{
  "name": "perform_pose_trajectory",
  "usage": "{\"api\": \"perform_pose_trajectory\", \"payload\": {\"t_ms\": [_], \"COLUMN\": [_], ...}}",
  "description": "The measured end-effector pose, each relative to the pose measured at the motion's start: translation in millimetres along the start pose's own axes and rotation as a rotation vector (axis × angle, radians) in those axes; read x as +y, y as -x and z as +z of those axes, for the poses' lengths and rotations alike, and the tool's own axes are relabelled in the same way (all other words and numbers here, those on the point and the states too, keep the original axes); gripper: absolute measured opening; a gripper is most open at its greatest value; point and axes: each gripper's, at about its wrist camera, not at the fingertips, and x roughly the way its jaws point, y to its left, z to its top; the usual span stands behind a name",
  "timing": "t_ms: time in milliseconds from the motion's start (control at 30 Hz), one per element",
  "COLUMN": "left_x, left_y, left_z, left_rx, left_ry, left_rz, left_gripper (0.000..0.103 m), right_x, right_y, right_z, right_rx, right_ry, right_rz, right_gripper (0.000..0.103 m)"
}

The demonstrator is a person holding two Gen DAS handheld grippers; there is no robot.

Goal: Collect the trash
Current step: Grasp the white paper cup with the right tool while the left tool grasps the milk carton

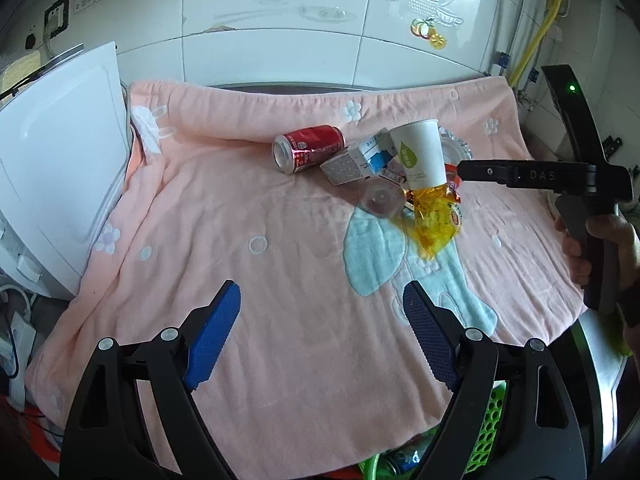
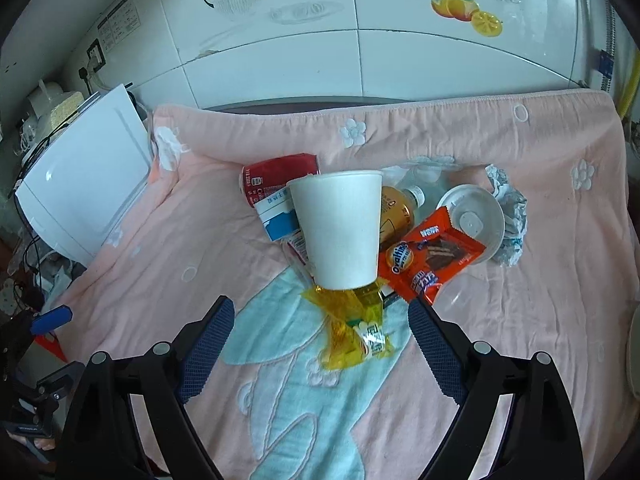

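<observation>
A trash pile lies on a pink towel (image 1: 280,340) (image 2: 520,340). A white paper cup (image 1: 420,152) (image 2: 340,228) stands upright on a yellow wrapper (image 1: 434,220) (image 2: 352,332). A red can (image 1: 306,148) (image 2: 276,172) lies on its side beside a blue-white carton (image 1: 360,158) (image 2: 276,216). An orange snack wrapper (image 2: 432,260), a white lid (image 2: 476,220), a bottle (image 2: 396,212) and crumpled foil (image 2: 508,212) lie right of the cup. My left gripper (image 1: 320,332) is open over bare towel. My right gripper (image 2: 320,344) is open just short of the yellow wrapper; its body shows in the left wrist view (image 1: 520,176).
A white appliance (image 1: 60,168) (image 2: 84,176) stands at the towel's left edge. A tiled wall (image 1: 320,40) rises behind. A green basket (image 1: 488,432) sits below the towel's near edge. Cables (image 1: 12,320) lie at the far left.
</observation>
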Motion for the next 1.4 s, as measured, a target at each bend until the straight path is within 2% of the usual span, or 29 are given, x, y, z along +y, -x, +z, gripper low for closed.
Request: {"api": "perform_pose_trajectory", "payload": {"t_ms": [200, 500, 600, 667, 867, 1167, 1400], "left_x": [12, 16, 12, 8, -9, -41, -64], "left_y": [-18, -41, -50, -56, -77, -113, -148], "left_z": [12, 32, 40, 45, 63, 102, 120], "left_rx": [0.015, 0.009, 0.004, -0.001, -0.017, -0.052, -0.029], "left_ry": [-0.007, -0.060, -0.086, -0.106, -0.172, -0.290, -0.380], "left_rz": [0.006, 0.013, 0.009, 0.004, -0.010, -0.025, -0.035], "left_gripper": [0.082, 0.082, 0.082, 0.082, 0.082, 0.082, 0.082], "right_x": [-2, -5, -8, -9, -15, -23, -28], "right_y": [-33, -74, -78, -78, -65, -16, 22], "right_z": [23, 42, 43, 44, 43, 32, 11], "right_rx": [0.028, 0.065, 0.070, 0.072, 0.049, -0.021, -0.057], "right_ry": [0.004, -0.002, -0.009, -0.011, -0.023, -0.047, -0.073], "right_rz": [0.020, -0.009, -0.008, -0.003, -0.011, -0.020, -0.026], "right_gripper": [0.086, 0.086, 0.076, 0.066, 0.062, 0.062, 0.062]}}
